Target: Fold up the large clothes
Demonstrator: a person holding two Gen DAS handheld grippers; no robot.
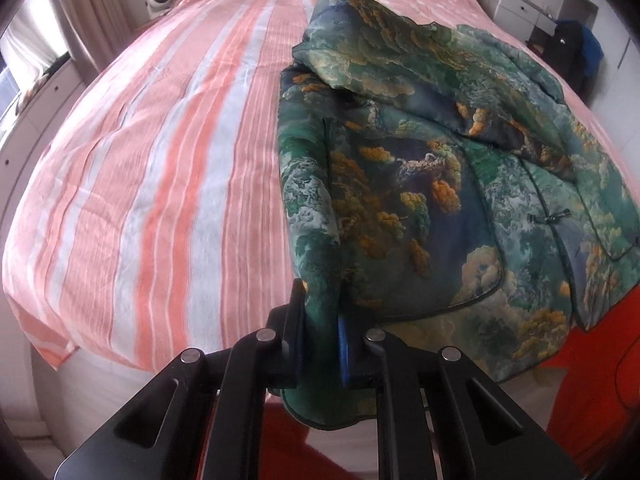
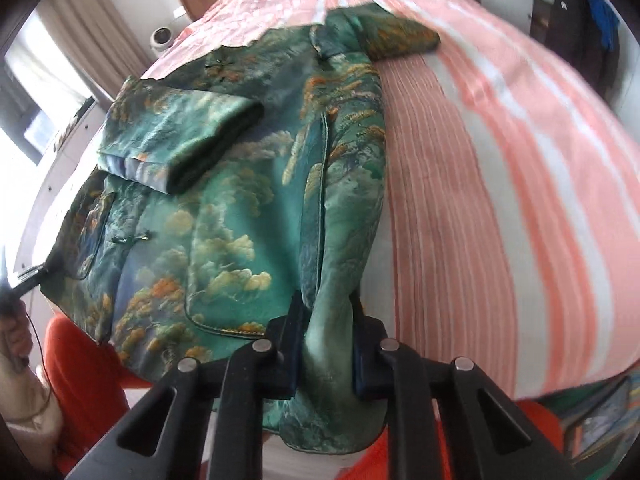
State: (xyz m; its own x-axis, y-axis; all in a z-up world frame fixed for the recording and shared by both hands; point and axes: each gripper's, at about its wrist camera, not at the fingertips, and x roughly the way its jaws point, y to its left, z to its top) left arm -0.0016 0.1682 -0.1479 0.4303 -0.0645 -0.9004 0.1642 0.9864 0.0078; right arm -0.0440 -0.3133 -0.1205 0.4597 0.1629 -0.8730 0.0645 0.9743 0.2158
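Observation:
A green jacket (image 1: 420, 184) printed with blue and gold clouds lies flat on the striped bed, its sleeves folded across the body. My left gripper (image 1: 322, 320) is shut on the jacket's near left hem corner, with fabric pinched between the black fingers (image 1: 294, 320). In the right wrist view the same jacket (image 2: 224, 208) spreads to the left. My right gripper (image 2: 330, 328) is shut on its near right hem corner, cloth bunched between the pads. A folded sleeve (image 2: 180, 140) rests on the jacket's front. My left gripper shows small at the far left edge (image 2: 34, 274).
The bed (image 1: 160, 184) carries a pink and white striped sheet, bare to the left of the jacket. White drawers (image 1: 524, 8) and a dark chair stand at the far right. A person's red trousers (image 2: 84, 364) and a hand are at the bed's near edge.

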